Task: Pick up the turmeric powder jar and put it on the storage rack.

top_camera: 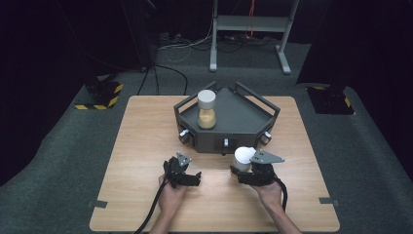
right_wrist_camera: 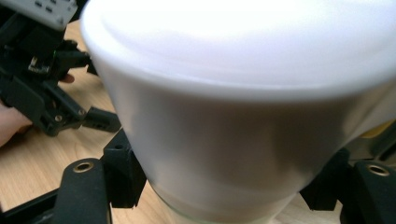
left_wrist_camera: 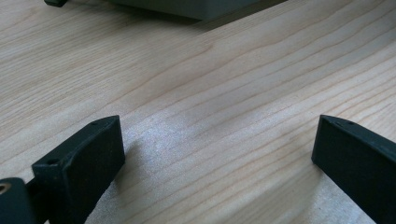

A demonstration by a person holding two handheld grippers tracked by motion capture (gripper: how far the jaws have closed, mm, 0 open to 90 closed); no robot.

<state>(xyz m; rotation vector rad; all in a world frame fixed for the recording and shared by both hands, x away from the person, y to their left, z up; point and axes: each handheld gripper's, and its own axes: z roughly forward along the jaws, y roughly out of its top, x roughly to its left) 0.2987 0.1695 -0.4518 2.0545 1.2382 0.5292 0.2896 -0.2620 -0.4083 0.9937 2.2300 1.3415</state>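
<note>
Near the front edge of the dark grey angular tray (top_camera: 253, 127), the right gripper (top_camera: 247, 171) clamps its jaws on a white-capped jar (top_camera: 243, 157), seemingly raised off the pale wooden table (top_camera: 146, 146); the left gripper (top_camera: 192, 178) rests nearby, jaws wide apart and empty

you have two white-capped jars in front of you: one jar (top_camera: 206, 109) with yellowish contents standing in the tray, and a second jar (top_camera: 243, 158) between the jaws of your right gripper (top_camera: 246, 170). there is one dark grey tray (top_camera: 243, 119) on the one wooden table (top_camera: 146, 146). you hold two grippers, the other being your left gripper (top_camera: 187, 176), and two yellow-and-black striped floor blocks (top_camera: 103, 92) flank the far corners.
</note>
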